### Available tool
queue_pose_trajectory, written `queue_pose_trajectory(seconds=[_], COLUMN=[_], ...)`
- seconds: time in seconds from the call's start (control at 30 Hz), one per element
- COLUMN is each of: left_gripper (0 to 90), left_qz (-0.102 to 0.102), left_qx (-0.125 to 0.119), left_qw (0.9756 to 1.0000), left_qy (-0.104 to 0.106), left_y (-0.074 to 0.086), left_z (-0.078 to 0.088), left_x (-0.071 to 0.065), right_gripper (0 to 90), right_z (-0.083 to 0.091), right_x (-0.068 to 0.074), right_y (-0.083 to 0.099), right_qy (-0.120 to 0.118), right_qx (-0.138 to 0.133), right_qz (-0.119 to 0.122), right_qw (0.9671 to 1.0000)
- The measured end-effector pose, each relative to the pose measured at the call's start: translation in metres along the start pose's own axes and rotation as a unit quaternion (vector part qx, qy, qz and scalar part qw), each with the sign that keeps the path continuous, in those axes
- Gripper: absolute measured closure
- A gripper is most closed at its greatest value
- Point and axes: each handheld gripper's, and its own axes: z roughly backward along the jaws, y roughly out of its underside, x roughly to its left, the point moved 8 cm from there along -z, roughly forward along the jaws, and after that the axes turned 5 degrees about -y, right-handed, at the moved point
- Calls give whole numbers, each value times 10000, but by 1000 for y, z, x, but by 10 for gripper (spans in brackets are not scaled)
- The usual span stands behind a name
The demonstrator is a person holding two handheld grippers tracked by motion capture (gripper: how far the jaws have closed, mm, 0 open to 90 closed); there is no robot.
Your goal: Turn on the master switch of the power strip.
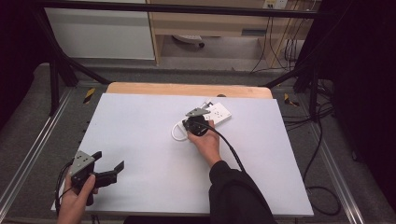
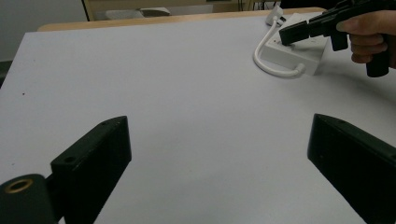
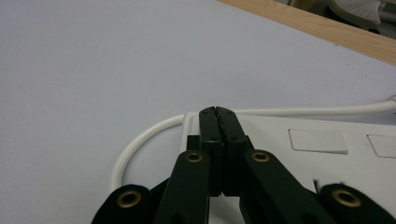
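Observation:
A white power strip [image 1: 219, 113] lies flat at the middle back of the white table top [image 1: 154, 154]. Its white cable [image 1: 176, 133] loops off the strip's left end. My right gripper [image 1: 187, 123] is shut, with its two jaws pressed together and nothing between them. In the right gripper view its tips [image 3: 217, 111] hang over the near end of the strip [image 3: 317, 158], beside the cable [image 3: 140, 140]. My left gripper [image 1: 109, 160] is held at the front left corner, open and empty. In the left gripper view its jaws [image 2: 219, 122] frame bare table, with the strip [image 2: 299, 53] and the right gripper [image 2: 286, 36] far off.
A wooden table edge [image 1: 187, 88] runs along the back of the white top. Black frame bars [image 1: 60, 70] stand at both sides. Loose black cables [image 1: 322, 186] lie on the floor at the right. A wooden cabinet [image 1: 210, 23] stands behind.

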Motion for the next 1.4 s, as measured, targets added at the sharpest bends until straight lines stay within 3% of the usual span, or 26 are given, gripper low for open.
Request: queue_pose_trajectory(seconds=[1.4], left_gripper=[61], left_qz=[-14], left_qx=[38], left_qw=[10000], left_qy=[0], left_y=[1], left_z=[-1], left_x=[0], right_gripper=[900], right_z=[0], right_x=[1], right_y=[0], right_qy=[76], right_qx=[87], right_qz=[-67], right_qw=[9999])
